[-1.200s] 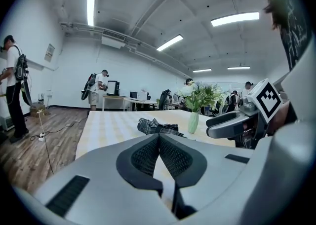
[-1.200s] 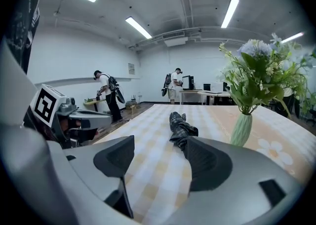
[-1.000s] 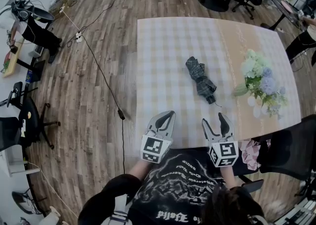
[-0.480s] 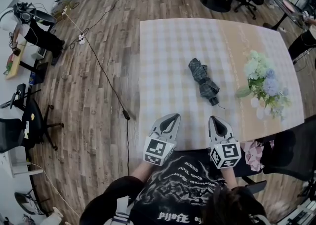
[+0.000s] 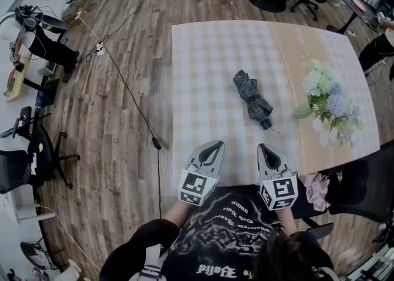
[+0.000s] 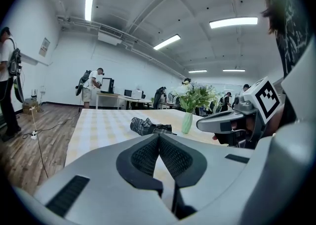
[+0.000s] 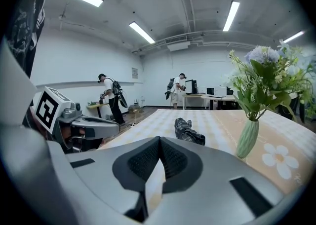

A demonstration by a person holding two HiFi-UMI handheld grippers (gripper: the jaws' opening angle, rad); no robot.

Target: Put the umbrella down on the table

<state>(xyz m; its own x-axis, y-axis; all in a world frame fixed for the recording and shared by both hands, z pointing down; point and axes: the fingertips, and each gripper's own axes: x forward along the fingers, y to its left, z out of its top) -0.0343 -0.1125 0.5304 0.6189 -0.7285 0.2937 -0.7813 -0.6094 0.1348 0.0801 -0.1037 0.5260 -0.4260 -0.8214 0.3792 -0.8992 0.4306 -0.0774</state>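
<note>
The folded umbrella (image 5: 252,102) lies flat on the table (image 5: 203,64), near its middle, held by neither gripper and well apart from both. The table wears a pale checked cloth and stands on a wood-plank floor (image 5: 104,126) in a large white office room. To the umbrella's right a vase of flowers (image 5: 329,104) stands upright, near it but not touching. A black cable (image 5: 126,92) trails across the floor on the left, with office chairs (image 5: 34,150) beyond. At the table's near edge the left gripper (image 5: 215,145) and right gripper (image 5: 265,148) hover side by side, each with its jaws closed together and empty. Only bare cloth lies between them and the umbrella.
</note>
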